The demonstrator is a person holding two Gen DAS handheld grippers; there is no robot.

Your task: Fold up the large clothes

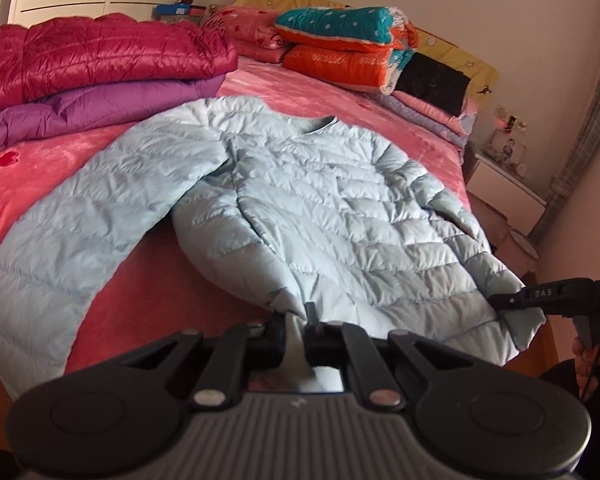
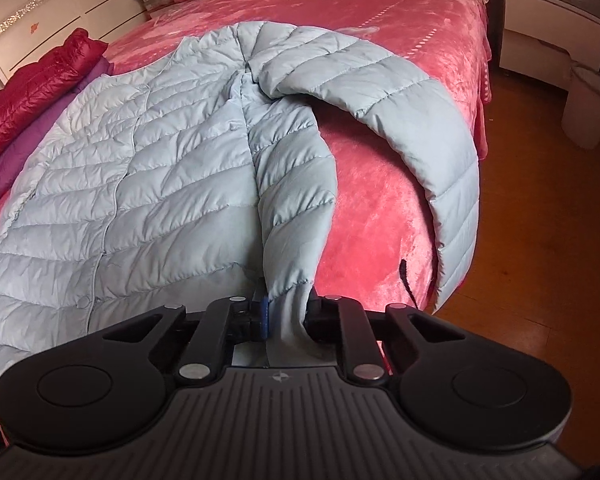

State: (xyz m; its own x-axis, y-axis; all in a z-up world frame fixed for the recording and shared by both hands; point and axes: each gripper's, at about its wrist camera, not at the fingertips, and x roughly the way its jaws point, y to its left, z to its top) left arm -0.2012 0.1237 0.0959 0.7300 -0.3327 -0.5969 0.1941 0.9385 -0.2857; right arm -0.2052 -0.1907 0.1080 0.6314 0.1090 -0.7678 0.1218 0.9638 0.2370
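Observation:
A pale blue quilted jacket (image 1: 312, 208) lies spread on the pink bed (image 1: 148, 292), collar toward the far pillows, one sleeve stretched to the left. My left gripper (image 1: 296, 320) is shut on the jacket's near hem, the cloth pinched between its jaws. In the left wrist view the right gripper (image 1: 500, 300) reaches in from the right and bites the hem's right corner. In the right wrist view my right gripper (image 2: 286, 312) is shut on a bunched fold of the jacket (image 2: 148, 168) hem, lifted off the bed (image 2: 380, 208). The other sleeve (image 2: 440, 120) curves over the bed's edge.
Folded red and purple jackets (image 1: 96, 68) are stacked at the far left. Pillows and folded quilts (image 1: 348, 44) lie at the headboard. A white nightstand (image 2: 548, 36) and a bin (image 2: 588, 108) stand on the wooden floor to the right. A hand (image 1: 588, 364) shows at the right edge.

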